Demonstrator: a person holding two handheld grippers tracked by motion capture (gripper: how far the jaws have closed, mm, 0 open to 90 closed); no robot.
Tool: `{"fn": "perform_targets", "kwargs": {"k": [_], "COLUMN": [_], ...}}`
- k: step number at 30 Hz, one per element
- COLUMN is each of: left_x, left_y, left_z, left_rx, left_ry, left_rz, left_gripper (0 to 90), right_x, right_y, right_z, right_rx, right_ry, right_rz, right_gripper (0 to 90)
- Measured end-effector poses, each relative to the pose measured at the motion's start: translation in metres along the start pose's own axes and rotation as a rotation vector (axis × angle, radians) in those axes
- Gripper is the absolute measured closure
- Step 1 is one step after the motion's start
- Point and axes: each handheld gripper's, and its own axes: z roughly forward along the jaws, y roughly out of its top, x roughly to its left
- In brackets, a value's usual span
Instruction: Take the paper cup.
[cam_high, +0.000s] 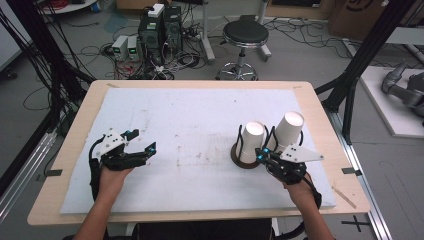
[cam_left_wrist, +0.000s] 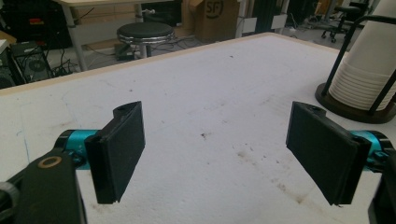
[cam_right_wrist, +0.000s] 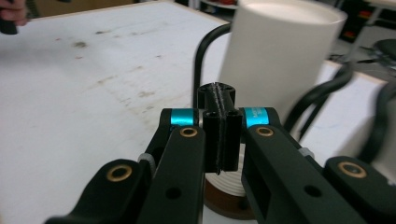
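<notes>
Right gripper closing in on the cup stacks

The right gripper (cam_high: 263, 154), jaws pressed together on nothing, sits just near the cup stack (cam_high: 251, 141) in its black wire holder (cam_high: 243, 159), right of desk (cam_high: 200, 85) centre. Next, I'd judge, it must open to take a cup. The left gripper (cam_high: 141, 143) waits wide open, far left.

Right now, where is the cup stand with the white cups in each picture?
High view: cup stand right of the middle, on the table.
Left gripper view: at the right edge, far side.
Right gripper view: bottom middle, its brown base just behind the shut right claw.
Shared landmark: the stained white mat under the stand in every view.
</notes>
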Motion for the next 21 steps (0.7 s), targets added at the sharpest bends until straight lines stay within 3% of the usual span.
{"fn": "perform_targets", "kwargs": {"k": [2, 6, 12, 18, 21], "left_x": [0.000, 0.000, 0.000, -0.002, -0.001], "left_y": [0.000, -0.001, -0.002, -0.002, -0.002], "left_z": [0.000, 0.000, 0.001, 0.002, 0.003], "left_rx": [0.003, 0.009, 0.012, 0.017, 0.020], "left_ry": [-0.001, -0.003, 0.003, 0.000, 0.002], "left_rz": [0.001, 0.001, 0.010, 0.011, 0.012], "left_gripper": [19.7, 19.7, 19.9, 19.9, 19.9], "right_x": [0.002, 0.002, -0.001, 0.000, 0.002], "right_y": [-0.003, -0.012, -0.015, -0.019, -0.018], "right_z": [0.006, 0.016, 0.016, 0.022, 0.025], "right_rx": [0.013, 0.048, 0.067, 0.105, 0.105], "right_ry": [0.031, 0.045, 0.019, 0.006, 0.006], "right_rz": [0.003, 0.004, 0.028, 0.016, 0.041], "right_gripper": [90.0, 90.0, 90.0, 90.0, 90.0]}}
